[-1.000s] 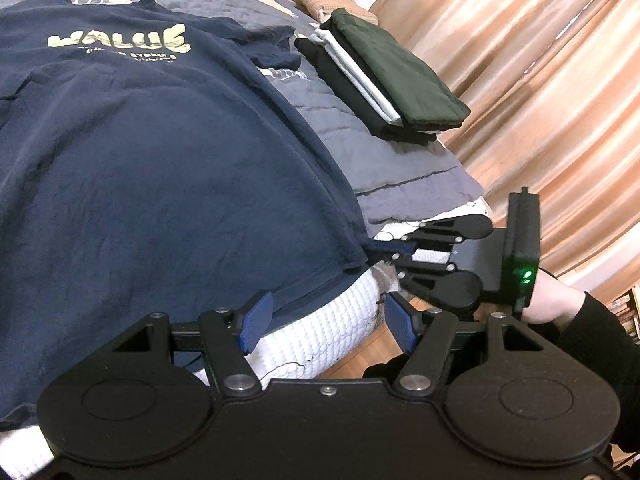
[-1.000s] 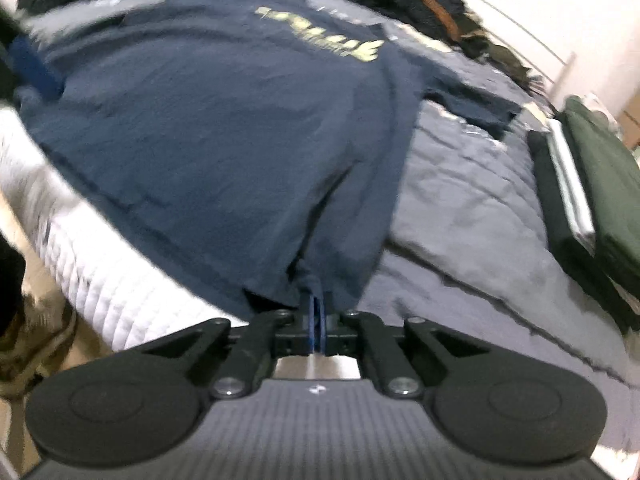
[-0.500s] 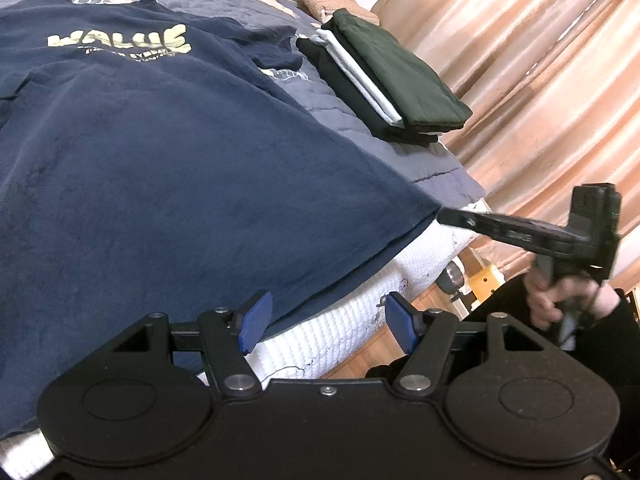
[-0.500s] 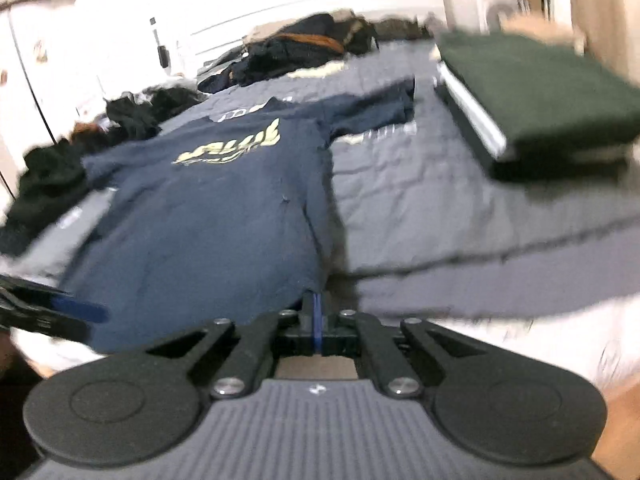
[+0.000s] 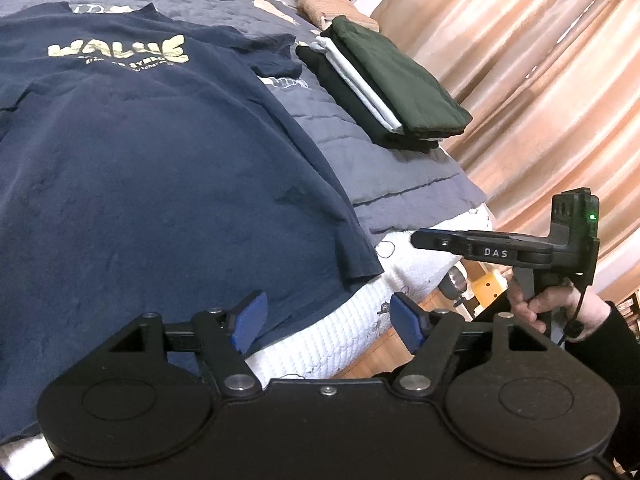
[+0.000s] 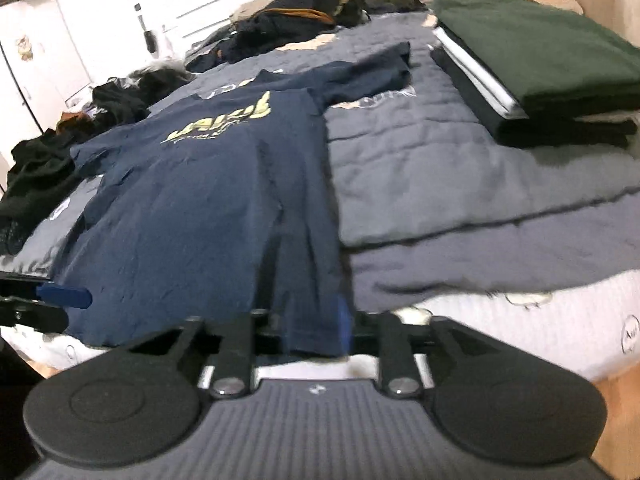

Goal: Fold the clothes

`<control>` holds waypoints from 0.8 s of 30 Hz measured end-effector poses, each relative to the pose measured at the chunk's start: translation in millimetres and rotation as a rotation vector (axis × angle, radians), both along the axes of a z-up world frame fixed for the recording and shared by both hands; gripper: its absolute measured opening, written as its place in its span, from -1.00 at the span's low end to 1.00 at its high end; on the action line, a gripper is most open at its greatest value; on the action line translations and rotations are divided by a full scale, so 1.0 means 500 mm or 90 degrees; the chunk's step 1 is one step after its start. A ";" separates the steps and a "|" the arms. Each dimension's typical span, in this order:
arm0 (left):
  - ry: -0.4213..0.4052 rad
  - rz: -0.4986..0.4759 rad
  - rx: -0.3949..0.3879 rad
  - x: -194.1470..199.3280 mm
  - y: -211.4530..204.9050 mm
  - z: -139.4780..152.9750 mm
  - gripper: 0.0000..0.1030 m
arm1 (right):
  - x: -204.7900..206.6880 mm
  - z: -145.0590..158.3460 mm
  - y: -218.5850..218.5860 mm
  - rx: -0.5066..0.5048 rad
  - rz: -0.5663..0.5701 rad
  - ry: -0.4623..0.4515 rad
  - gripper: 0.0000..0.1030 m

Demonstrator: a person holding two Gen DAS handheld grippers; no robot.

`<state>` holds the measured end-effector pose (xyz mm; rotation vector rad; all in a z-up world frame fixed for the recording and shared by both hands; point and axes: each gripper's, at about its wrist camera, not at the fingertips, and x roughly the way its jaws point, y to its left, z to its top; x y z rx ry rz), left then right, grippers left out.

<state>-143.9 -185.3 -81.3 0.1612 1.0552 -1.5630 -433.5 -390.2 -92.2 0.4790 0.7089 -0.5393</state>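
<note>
Navy t-shirt [image 5: 152, 184] lies flat on the bed [image 5: 400, 184], hem just ahead of both grippers. Right gripper [image 6: 308, 328] is opening, the hem corner slack between its jaws, unpinched. Left gripper [image 5: 324, 320] is opening too, nothing held. Best re-pinch both hem corners evenly before folding toward the collar.

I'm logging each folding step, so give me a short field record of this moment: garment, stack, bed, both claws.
garment: navy T-shirt spread flat, print facing up, hem at the bed edge
stack: folded clothes, dark green on top, beside the shirt
bed: grey quilt, white mattress edge showing
left claw: open, nothing gripped
right claw: jaws opening, shirt hem corner lies between them
unfolded pile: dark clothes at the far end
</note>
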 end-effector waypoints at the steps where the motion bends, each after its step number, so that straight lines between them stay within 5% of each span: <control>1: -0.001 -0.001 -0.001 -0.001 0.001 0.001 0.30 | 0.012 -0.003 0.005 -0.011 0.013 0.005 -0.34; 6: -0.005 -0.004 -0.001 -0.002 0.001 0.001 0.31 | 0.053 -0.018 0.014 -0.041 0.060 0.032 -0.21; 12: -0.006 -0.001 0.000 -0.002 0.003 -0.001 0.31 | 0.066 -0.050 -0.016 0.039 0.040 0.036 -0.14; 21: -0.007 0.000 0.000 -0.001 0.004 -0.004 0.31 | 0.104 -0.086 -0.011 0.025 0.071 0.067 -0.15; 23: -0.008 0.001 0.001 -0.001 0.004 -0.004 0.31 | 0.104 -0.094 -0.015 0.035 0.063 0.069 -0.32; 24: -0.008 0.002 0.001 -0.001 0.004 -0.004 0.31 | 0.105 -0.098 -0.017 0.041 0.059 0.070 -0.66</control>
